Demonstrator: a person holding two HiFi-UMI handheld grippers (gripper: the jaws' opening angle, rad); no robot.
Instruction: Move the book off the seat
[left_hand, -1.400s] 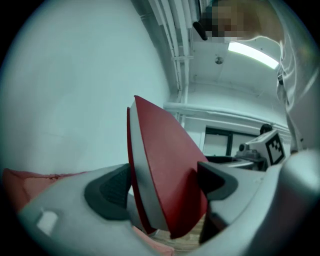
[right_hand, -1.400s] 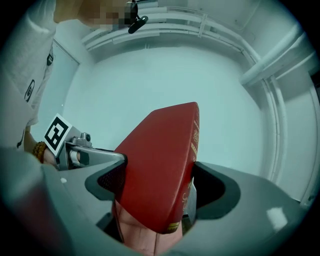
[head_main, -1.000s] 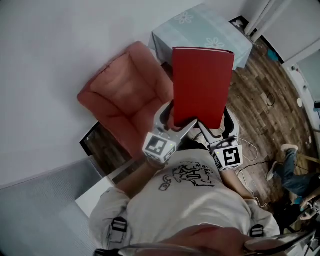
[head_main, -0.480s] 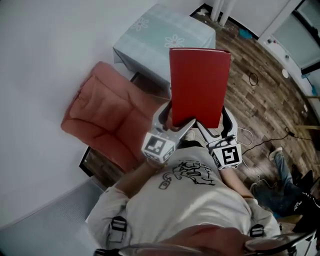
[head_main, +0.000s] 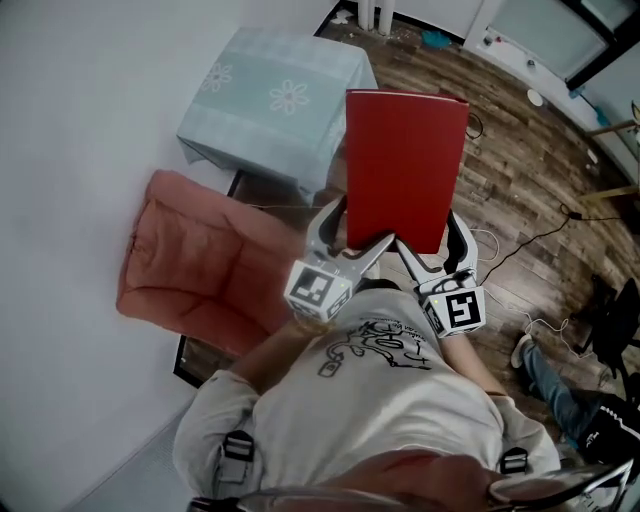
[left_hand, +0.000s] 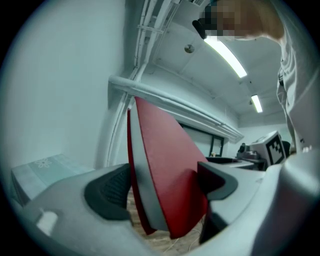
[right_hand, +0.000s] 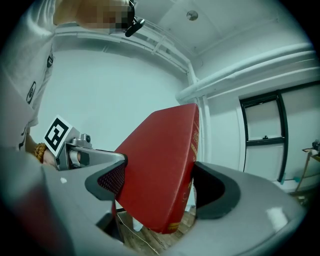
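The wood-plank floor fills the frame from 12 to 4 o'clock, and a white wall fills the side at 9. The pink padded seat stands against that wall, with a small table under a pale daisy-print cloth just beyond it at about 11.

The red book is off the seat and up in the air in front of my chest. It hangs over the floor, with the seat down at its 9 o'clock and well apart from it. In the head view its long axis runs from 6 to 12 o'clock. The near short edge is toward me and the far edge points away, with the cover facing up. The right gripper view shows gilt print on the spine, on my right-hand side; the left gripper view shows the grey page block.

My left gripper is clamped on the near left corner, its jaws only a book's thickness apart and a dark pad pressing each cover. My right gripper grips the near right corner the same way, one pad beside the spine.
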